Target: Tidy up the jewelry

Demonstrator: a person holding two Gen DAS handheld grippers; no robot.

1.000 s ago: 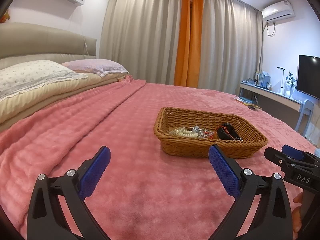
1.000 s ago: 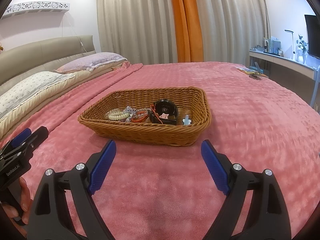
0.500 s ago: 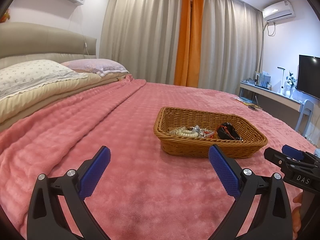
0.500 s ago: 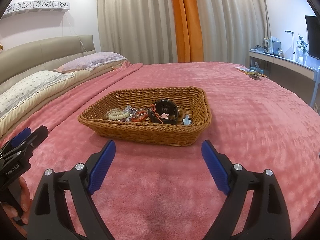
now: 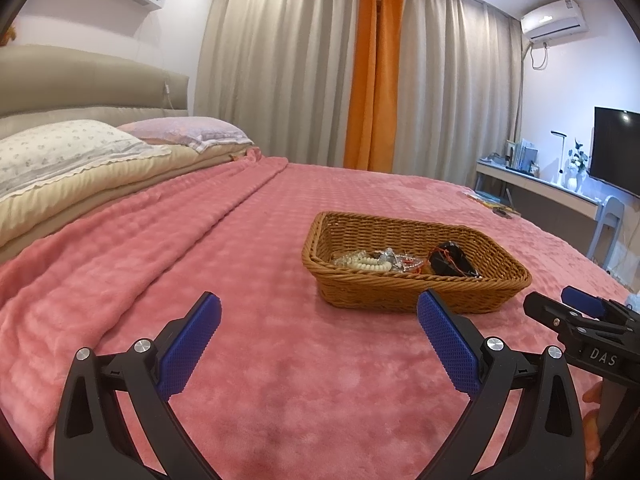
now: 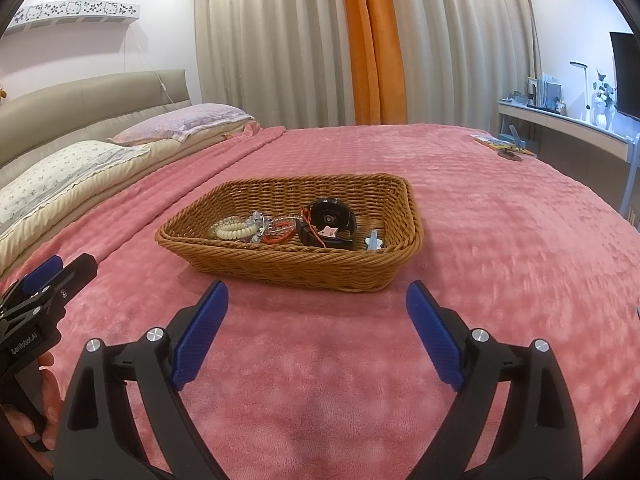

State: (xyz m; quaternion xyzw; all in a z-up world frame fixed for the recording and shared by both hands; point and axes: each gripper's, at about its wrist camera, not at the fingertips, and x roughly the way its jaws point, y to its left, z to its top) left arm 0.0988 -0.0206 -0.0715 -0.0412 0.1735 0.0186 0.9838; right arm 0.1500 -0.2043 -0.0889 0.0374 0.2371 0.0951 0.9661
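On the pink blanket (image 6: 500, 240) that covers the bed, nothing has shifted over the last second: both views match the earlier ones almost exactly, so I am simply holding station. The wicker basket (image 6: 404, 216) sits ahead of me, and all the jewelry I can see lies inside it: a black watch (image 6: 332, 222), a cream bead bracelet (image 6: 232, 232), a red cord bracelet (image 6: 278, 228) and a small pale blue piece (image 6: 374, 242). My left gripper (image 5: 318, 326) and right gripper (image 6: 316, 314) both hang short of the basket, fingers spread wide, gripping nothing. That stillness fits either pieces waiting to be sorted out of the basket or pieces already gathered into it.
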